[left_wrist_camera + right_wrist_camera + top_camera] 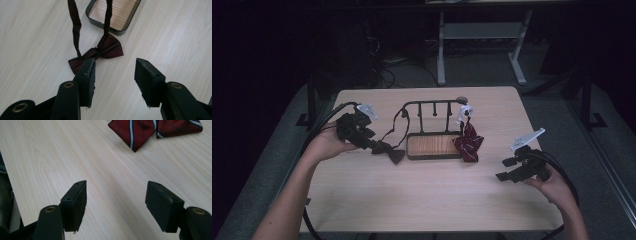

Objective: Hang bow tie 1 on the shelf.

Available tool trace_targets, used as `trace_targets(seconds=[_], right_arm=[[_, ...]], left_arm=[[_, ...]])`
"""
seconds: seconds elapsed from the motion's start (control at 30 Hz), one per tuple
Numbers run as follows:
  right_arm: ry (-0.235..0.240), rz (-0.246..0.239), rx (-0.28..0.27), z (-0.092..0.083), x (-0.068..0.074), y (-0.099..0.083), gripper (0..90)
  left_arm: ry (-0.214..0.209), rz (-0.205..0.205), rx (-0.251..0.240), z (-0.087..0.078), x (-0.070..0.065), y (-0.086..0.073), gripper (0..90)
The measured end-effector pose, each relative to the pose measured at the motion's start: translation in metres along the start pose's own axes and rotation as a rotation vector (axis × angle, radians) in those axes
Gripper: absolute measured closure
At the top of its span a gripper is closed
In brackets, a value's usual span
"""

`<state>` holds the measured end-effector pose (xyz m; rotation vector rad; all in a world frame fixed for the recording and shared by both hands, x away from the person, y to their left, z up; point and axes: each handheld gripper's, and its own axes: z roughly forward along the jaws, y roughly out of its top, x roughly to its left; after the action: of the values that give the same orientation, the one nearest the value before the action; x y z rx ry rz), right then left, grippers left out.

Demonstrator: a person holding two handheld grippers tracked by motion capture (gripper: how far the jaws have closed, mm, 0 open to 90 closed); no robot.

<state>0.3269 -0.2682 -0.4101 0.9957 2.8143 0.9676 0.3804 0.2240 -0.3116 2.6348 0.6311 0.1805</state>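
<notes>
Two tongs (113, 72) (116, 203) wide, empty | dark bow tie (96, 55) — flat, straps toward rack (434, 120)

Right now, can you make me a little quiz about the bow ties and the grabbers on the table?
1. True or false: the dark bow tie lies on the table.
2. Which gripper is nearest the striped bow tie: A left gripper, B right gripper?
3. Fill in: both grippers' jaws are ____.

Key: 1 true. 2 B. 3 open. The dark bow tie's strap runs up to the black rack; the striped one hangs at the rack's right end.
</notes>
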Motion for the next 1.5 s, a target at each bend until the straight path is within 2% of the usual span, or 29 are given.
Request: trace_targets(seconds=[0.27, 0.57, 0.8, 1.3, 1.5], right_arm=[[-0.002, 0.002, -0.001, -0.001, 0.000, 0.000, 33.2], [-0.007, -0.004, 0.004, 0.000, 0.001, 0.000, 33.2], [-0.008, 0.001, 0.010, 0.001, 0.001, 0.000, 33.2], [-0.008, -0.002, 0.014, 0.003, 0.001, 0.000, 33.2], [-0.010, 0.000, 0.014, 0.003, 0.001, -0.001, 33.2]], left_arm=[[0.001, -0.002, -0.006, 0.006, -0.006, -0.009, 45.1], [0.000, -0.025, -0.026, 0.012, -0.009, -0.022, 38.4], [-0.002, -0.011, -0.037, 0.014, -0.013, -0.029, 36.2], [-0.007, -0.029, -0.053, 0.027, -0.019, -0.047, 32.6], [-0.001, -0.018, -0.060, 0.028, -0.023, -0.052, 32.0]])
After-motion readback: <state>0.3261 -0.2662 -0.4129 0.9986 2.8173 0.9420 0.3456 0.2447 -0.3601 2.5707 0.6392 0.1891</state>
